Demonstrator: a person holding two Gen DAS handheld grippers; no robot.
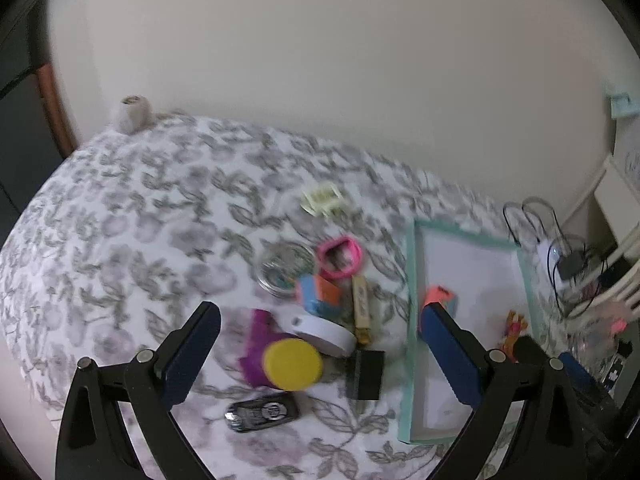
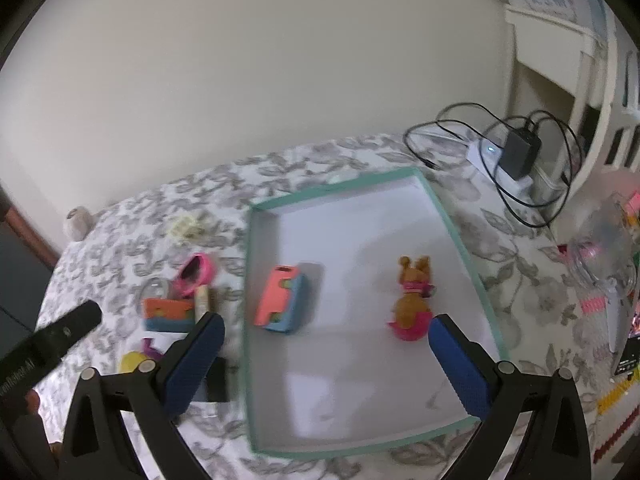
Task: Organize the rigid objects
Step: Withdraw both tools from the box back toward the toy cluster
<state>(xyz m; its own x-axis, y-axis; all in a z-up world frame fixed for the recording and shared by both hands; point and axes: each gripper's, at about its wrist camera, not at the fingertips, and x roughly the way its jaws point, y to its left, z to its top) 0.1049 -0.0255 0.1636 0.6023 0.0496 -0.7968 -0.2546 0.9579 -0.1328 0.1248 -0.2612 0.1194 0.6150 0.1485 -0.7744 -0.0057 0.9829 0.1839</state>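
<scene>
**Both grippers spread wide over the sorting tray**

Floral-cloth desk (image 1: pixel 120 240) set against a plain wall. Left gripper (image 1: pixel 320 322) held above the clutter, fingers (image 1: pixel 192 356) released and spread wide, nothing between them. Right gripper (image 2: pixel 326 332) held above the teal-rimmed tray (image 2: pixel 456 232), fingers (image 2: pixel 196 364) likewise released and empty.

Inside the tray, on its white floor: a pink-and-blue block (image 2: pixel 282 300) toward the left wall, and a small brown toy animal on a pink base (image 2: pixel 412 300) toward the right, the two well apart.

Left of the tray, on the cloth, a loose cluster: yellow-lidded jar (image 1: pixel 294 364) lying beside a purple piece (image 1: pixel 258 340), a white round tape-like roll (image 1: pixel 324 330) touching them, an orange-and-blue block (image 1: pixel 320 294), a wooden clothespin (image 1: pixel 360 312), a pink ring-shaped piece (image 1: pixel 340 258), a clear round lid (image 1: pixel 286 266), a black rectangular block (image 1: pixel 366 374), and a dark key-fob-like item (image 1: pixel 262 412) nearest the camera. Farther back, apart from the rest, a pale yellow hair clip (image 1: pixel 322 200). A small beige ball-like thing (image 1: pixel 132 114) at the desk's far edge.

Beyond the tray's far corner, a black charger with looped cable (image 2: pixel 520 152). Blur across the left view; finer detail unreadable.
</scene>
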